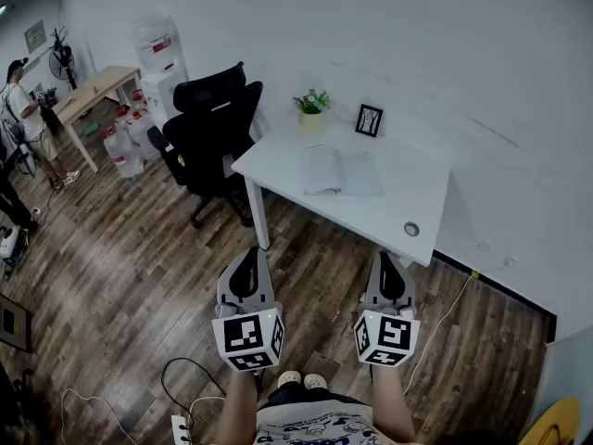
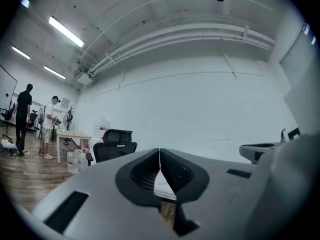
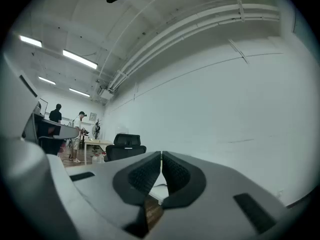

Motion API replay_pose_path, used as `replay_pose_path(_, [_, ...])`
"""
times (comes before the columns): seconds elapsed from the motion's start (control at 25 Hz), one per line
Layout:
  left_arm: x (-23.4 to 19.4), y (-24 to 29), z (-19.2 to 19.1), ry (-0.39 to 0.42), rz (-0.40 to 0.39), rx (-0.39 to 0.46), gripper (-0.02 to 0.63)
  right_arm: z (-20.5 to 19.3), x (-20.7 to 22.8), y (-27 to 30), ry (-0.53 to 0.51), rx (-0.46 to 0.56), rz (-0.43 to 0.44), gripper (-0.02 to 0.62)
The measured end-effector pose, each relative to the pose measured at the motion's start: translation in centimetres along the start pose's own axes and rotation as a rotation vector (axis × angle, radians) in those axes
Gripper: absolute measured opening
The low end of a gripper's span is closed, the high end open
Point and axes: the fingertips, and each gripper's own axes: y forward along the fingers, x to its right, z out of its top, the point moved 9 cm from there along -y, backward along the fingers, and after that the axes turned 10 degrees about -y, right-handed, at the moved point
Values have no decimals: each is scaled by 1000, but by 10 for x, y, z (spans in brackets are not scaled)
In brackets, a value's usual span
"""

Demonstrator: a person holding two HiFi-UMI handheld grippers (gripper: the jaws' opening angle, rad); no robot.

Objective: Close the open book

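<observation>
The white desk (image 1: 400, 202) stands far ahead of you against the wall, with a black office chair (image 1: 208, 128) at its left end. The open book (image 1: 341, 171) lies flat, pages up, on the desk's middle, well apart from both grippers. Your left gripper (image 1: 250, 256) and right gripper (image 1: 387, 260) hover level near you over the wood floor (image 1: 139, 276). Each has its fingers pressed together on nothing.

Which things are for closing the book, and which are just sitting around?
For the job: open book, the white desk it lies on, left gripper, right gripper (both shut, empty).
Just sitting around: potted plant, picture frame, black chair, water bottles, wooden table.
</observation>
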Motion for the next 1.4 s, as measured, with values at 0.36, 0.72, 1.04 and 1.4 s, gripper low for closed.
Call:
replay_pose_path(0.36, [-10,6,1,3,8,-4,26,1,-5,9,2,-3,-2,34])
replay_pose_path(0.72, [-30,14,3,0,3,-9,26,4,-21,20,-3,8,-14,35])
replay_pose_path(1.04, [-52,19,5,3,-16,-11,26,4,-41,26,-10,0,-17,37])
replay_pose_path(1.4, [-71,25,1,-6,-23,-29,26,3,-61,36,-10,-13,-4,38])
